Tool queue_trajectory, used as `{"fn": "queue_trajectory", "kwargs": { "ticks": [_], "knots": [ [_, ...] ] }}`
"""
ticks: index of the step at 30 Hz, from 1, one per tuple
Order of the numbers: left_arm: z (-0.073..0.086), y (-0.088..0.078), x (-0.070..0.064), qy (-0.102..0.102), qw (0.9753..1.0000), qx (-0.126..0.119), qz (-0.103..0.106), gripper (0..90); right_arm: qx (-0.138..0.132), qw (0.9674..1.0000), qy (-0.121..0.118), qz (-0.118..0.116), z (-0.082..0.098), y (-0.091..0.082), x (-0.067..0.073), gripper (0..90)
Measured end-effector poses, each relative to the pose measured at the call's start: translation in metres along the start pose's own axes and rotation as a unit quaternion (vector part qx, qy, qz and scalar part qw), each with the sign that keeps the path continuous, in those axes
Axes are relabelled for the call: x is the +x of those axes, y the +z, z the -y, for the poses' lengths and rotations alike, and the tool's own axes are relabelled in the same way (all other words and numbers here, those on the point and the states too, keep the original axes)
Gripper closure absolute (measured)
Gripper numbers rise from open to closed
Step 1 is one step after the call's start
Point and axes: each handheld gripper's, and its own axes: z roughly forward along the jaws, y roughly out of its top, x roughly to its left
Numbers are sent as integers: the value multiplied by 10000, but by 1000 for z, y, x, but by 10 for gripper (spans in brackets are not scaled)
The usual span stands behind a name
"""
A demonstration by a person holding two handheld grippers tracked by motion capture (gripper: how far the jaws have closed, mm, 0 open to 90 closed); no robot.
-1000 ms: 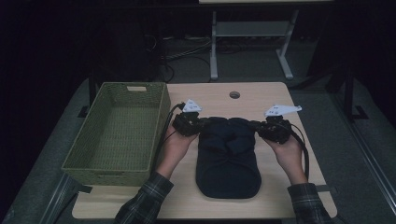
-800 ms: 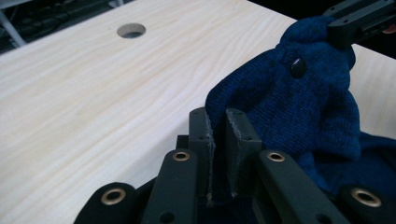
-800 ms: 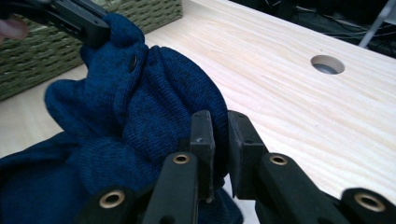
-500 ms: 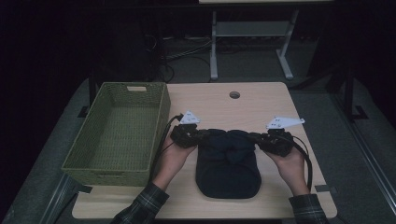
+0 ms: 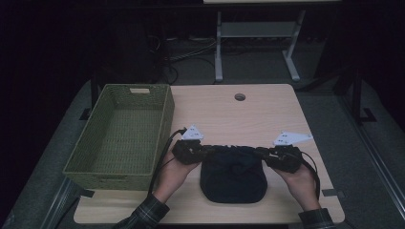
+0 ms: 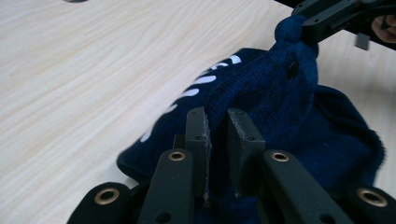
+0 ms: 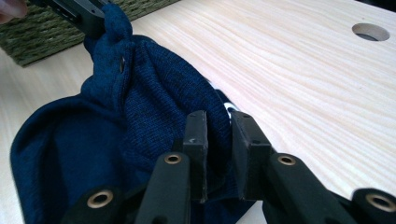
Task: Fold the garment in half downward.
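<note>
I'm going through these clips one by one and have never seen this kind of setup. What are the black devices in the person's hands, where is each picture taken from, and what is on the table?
There is no robot arm here: a person holds a hand-held two-jaw gripper in each hand. The high view looks down from above the person's side of the light wooden table; the left gripper is at its left, the right gripper at its right. The other two pictures come from small cameras riding on each gripper, looking along its black jaws.

On the table lie a dark navy knitted garment with white lettering and, to the left, a green woven rectangular basket.

Each gripper has a fold of the garment's far edge between its jaws: left, right. The fabric is stretched between them. The jaws have just been opening a little, with the cloth between them; the pads look close against it.
</note>
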Motion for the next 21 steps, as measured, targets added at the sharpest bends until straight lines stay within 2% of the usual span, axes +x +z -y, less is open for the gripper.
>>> {"fn": "queue_trajectory", "kwargs": {
  "ticks": [5, 9, 16, 21],
  "knots": [
    [7, -3, -8, 38, 9999, 80, 127, 771, 95, 9999, -33, -45, 8, -3, 6, 731],
    [13, -6, -12, -8, 9997, 71, 214, 748, 98, 9999, 12, -125, 15, -7, 11, 710],
    [25, -8, -19, 48, 9993, 217, 305, 746, 137, 9995, 90, -261, 28, -11, 19, 683],
    [33, -9, -26, 116, 9986, 371, 365, 746, 217, 9991, 48, -353, 37, -14, 29, 669]
  ]
}}
